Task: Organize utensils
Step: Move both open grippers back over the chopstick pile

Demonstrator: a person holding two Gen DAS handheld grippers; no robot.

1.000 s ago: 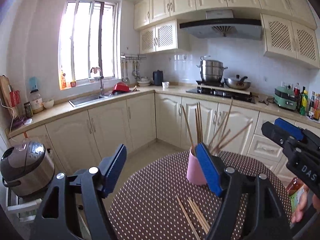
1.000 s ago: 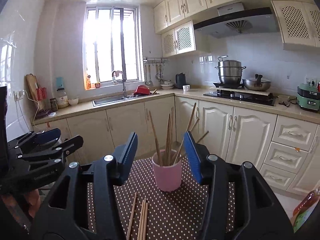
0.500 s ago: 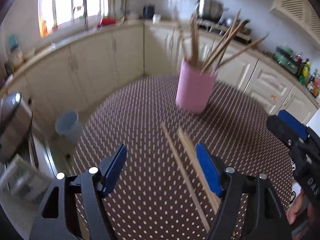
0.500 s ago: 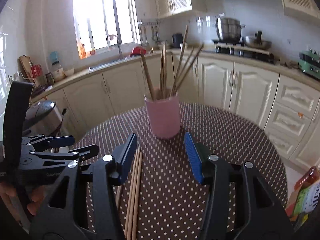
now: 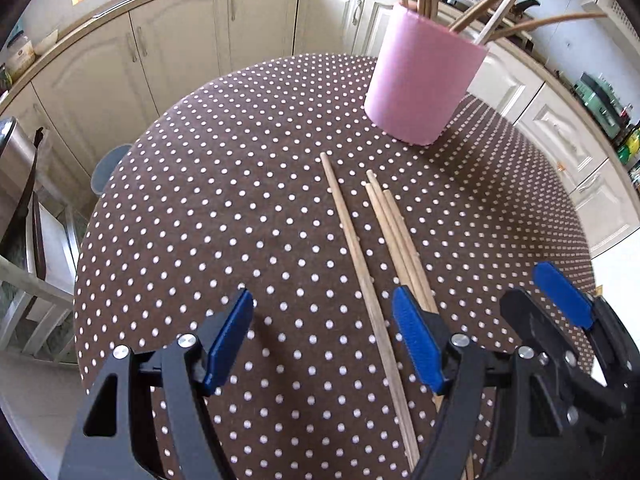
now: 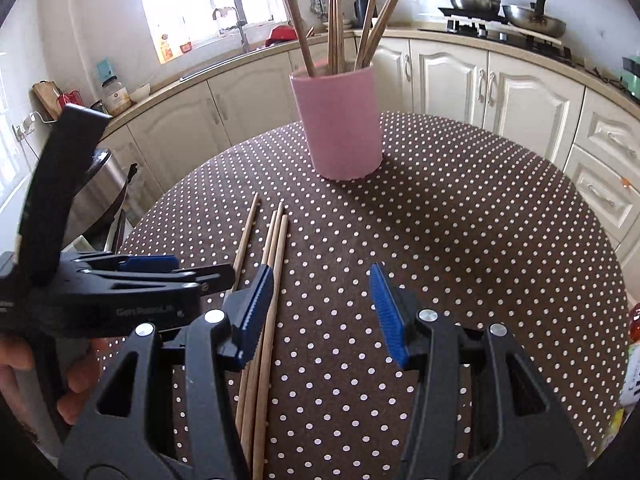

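Chopsticks [image 5: 496,4] are already stood in the pink cup [image 5: 424,80] on the dotted table [image 5: 224,200]; four loose chopsticks [image 5: 356,248] are left lying near it. Nothing is gripped: left gripper [image 5: 322,336] and right gripper [image 6: 320,312] are held spread wide above them.

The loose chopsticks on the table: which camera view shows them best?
The left wrist view: the four loose chopsticks lie spread on the table, tips clear. The right wrist view shows them partly hidden behind both tools.
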